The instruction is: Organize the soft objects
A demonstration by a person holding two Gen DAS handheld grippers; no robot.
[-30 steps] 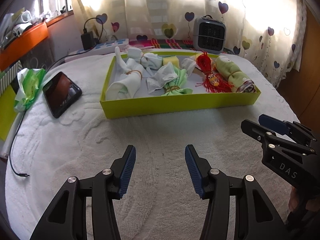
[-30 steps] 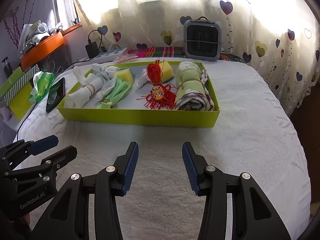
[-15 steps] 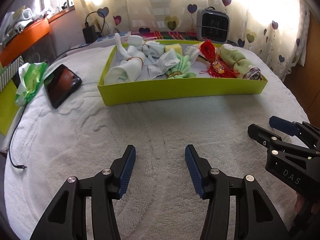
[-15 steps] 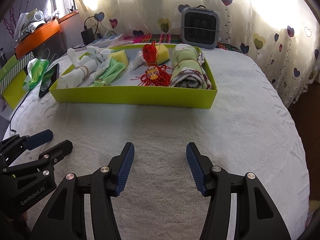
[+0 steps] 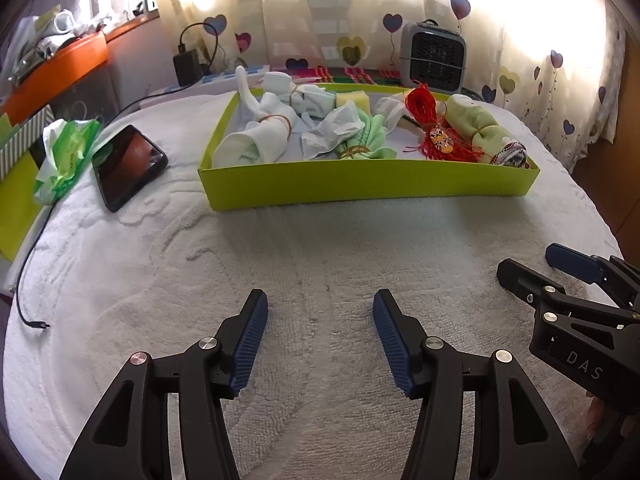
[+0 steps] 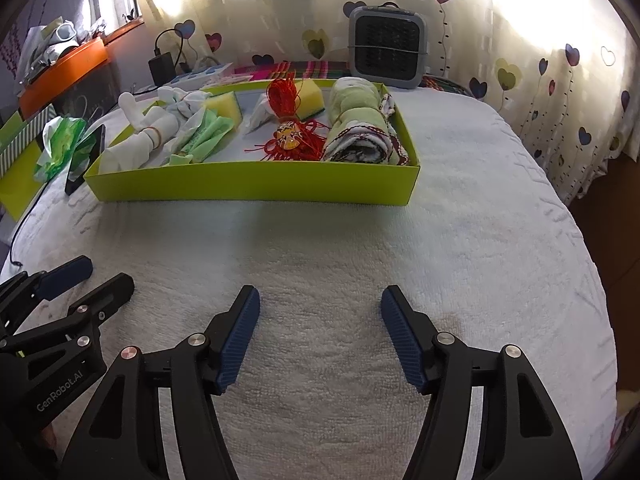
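Note:
A lime green tray (image 5: 360, 184) (image 6: 256, 186) stands on the white towel-covered table. Inside lie a rolled white cloth (image 5: 260, 136) (image 6: 140, 136), a light green bundle (image 5: 366, 140) (image 6: 208, 136), yellow sponges (image 5: 352, 100) (image 6: 226, 106), a red tassel charm (image 5: 434, 132) (image 6: 288, 132) and a rolled green towel (image 5: 480, 128) (image 6: 360, 120). My left gripper (image 5: 320, 308) hovers over bare towel in front of the tray, jaws opening with nothing between them. My right gripper (image 6: 320, 304) hovers alongside, jaws opening and likewise empty; it also shows in the left wrist view as the right gripper (image 5: 560, 268).
A black phone (image 5: 128, 164) and a green-and-white plastic bag (image 5: 64, 152) lie left of the tray. A loose cable (image 5: 28, 264) trails along the left edge. A grey fan heater (image 5: 434, 58) (image 6: 386, 46) stands behind the tray by the curtain. An orange shelf (image 5: 56, 72) sits far left.
Both grippers' jaws have spread wider, the right one clearly more. The tray sits slightly higher and farther in both views.

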